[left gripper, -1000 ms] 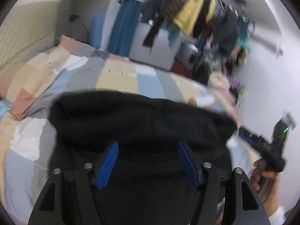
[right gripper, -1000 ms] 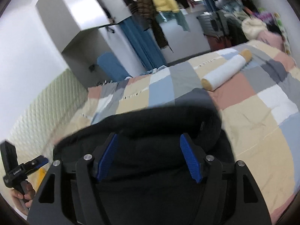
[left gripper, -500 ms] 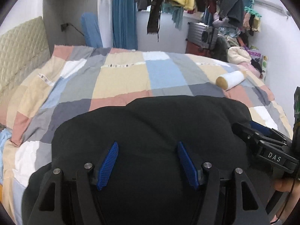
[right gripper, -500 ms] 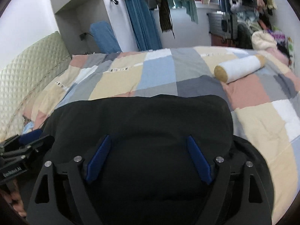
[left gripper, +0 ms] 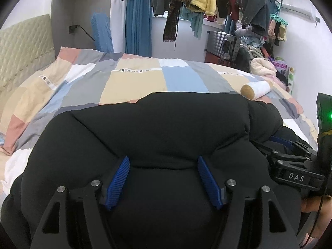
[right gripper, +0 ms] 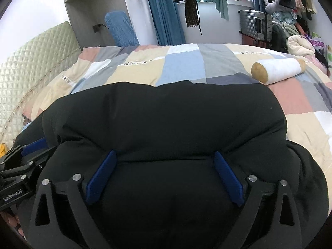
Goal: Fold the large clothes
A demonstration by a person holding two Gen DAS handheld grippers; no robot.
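Patchwork bedspread (left gripper: 134, 83): black padded coat (left gripper: 166, 128) bunched near; my left gripper (left gripper: 164, 166) and right gripper (right gripper: 166, 161) both spread wide, pressing the fold flat.

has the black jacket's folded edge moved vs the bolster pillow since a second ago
Yes. In the right wrist view the black jacket has spread rightward, and its edge now lies nearer the bolster pillow.

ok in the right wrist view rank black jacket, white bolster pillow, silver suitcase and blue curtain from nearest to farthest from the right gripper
1. black jacket, right at the right gripper
2. white bolster pillow, on the bed, right side
3. silver suitcase at far right and blue curtain at centre back: too close to call
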